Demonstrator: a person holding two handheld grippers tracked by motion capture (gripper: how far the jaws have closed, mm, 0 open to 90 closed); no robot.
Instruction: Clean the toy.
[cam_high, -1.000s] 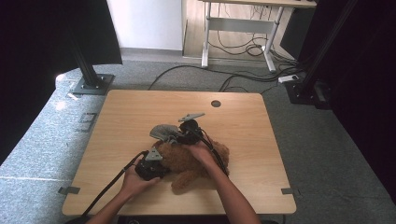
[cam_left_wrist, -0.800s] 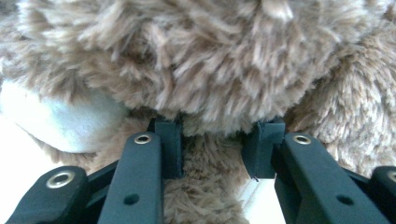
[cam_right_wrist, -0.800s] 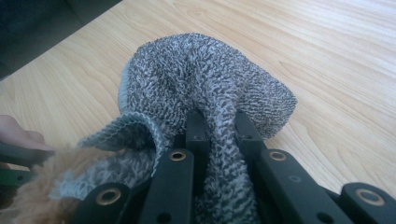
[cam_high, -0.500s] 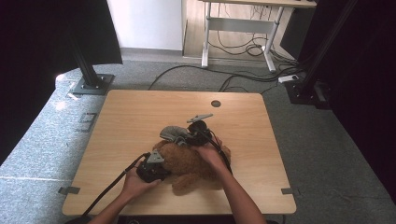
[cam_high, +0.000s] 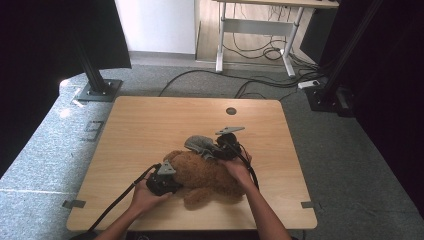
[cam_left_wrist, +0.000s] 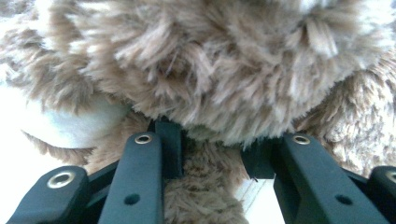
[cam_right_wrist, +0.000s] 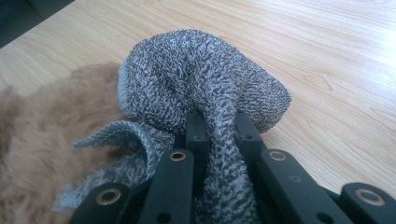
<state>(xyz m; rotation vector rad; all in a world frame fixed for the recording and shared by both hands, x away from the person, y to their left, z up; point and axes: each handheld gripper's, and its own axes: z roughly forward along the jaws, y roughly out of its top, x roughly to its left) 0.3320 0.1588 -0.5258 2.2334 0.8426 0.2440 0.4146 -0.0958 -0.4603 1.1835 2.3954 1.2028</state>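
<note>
**Sock and plush bear: handling and grip state**

Bear (cam_high: 207, 175) lies on its side at the near middle of the bench (cam_high: 150, 125), between the two hands. Judged light, soft and bulky; fur compresses, so a grip on pile alone may slip. Better to pinch a narrow part, a limb or the neck.

Sock (cam_right_wrist: 201, 84), grey knit, sits at the bear's far edge, partly on the wood. Limp, stretchy, weightless; take it by a gathered fold or the cuff.

Left tool (cam_left_wrist: 212, 154): jaws part-open, closed around a narrow furry section of the bear, fur bulging over both pads.

Right tool (cam_right_wrist: 217, 126): jaws nearly together, pinching a bunched fold of the sock; cuff hangs loose to one side over the fur.
</note>
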